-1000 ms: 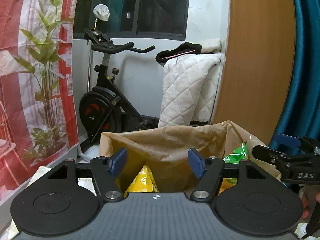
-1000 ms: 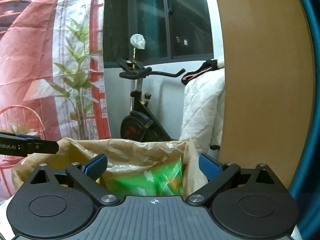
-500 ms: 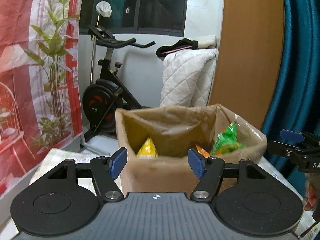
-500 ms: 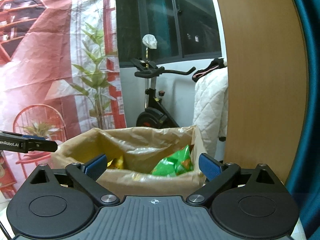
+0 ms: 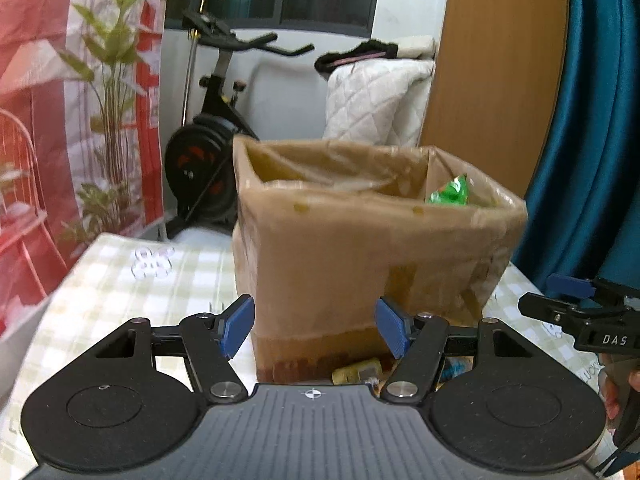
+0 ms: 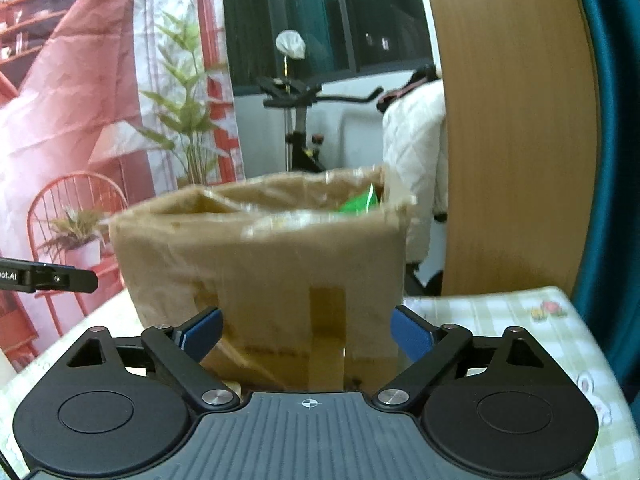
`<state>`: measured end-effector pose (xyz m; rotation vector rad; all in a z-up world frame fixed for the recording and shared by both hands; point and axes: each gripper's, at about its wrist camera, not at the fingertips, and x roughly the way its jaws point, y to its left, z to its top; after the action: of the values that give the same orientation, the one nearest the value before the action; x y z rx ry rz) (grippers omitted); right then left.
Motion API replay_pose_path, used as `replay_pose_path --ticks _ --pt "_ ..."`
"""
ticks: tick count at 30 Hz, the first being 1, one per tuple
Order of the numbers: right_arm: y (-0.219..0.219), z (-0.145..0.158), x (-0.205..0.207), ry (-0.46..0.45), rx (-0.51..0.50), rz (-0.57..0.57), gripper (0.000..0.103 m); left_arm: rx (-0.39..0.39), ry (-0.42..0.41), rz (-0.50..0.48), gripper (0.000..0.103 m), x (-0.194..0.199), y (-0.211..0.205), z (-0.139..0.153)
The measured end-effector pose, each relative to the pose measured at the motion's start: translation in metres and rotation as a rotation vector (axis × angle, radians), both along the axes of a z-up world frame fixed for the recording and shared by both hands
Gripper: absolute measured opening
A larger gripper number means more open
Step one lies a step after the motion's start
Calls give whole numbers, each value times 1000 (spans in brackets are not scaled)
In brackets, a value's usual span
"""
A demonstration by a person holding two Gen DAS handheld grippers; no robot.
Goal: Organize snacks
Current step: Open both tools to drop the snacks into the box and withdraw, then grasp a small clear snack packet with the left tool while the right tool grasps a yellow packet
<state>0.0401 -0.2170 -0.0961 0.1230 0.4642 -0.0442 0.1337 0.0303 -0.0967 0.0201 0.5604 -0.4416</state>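
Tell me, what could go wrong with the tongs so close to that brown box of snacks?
1. The box stands tall near the table's far edge; a bump from either tongs might tip or push it.
2. The green snack bag pokes up at the rim and could fall out if the box is jolted.
3. Small packets lie at the box's foot, partly hidden under the left tongs; the right tongs, empty and closing, could miss or squash them.
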Motion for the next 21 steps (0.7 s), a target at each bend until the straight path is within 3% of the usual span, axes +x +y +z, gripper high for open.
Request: replay_pose_path --ticks 10,14,17,21 --pt "-2 -59 2 181 -8 62 64 -5 122 5 64 -6 3 -46" --pt "13 -82 12 284 -153 189 63 -23 153 4 63 -7 2 -55" --pt "28 -93 18 310 -261 263 61 -17 168 6 63 -10 -2 -63" --pt "38 -97 29 318 -288 319 61 -19 194 11 62 -12 -4 -72"
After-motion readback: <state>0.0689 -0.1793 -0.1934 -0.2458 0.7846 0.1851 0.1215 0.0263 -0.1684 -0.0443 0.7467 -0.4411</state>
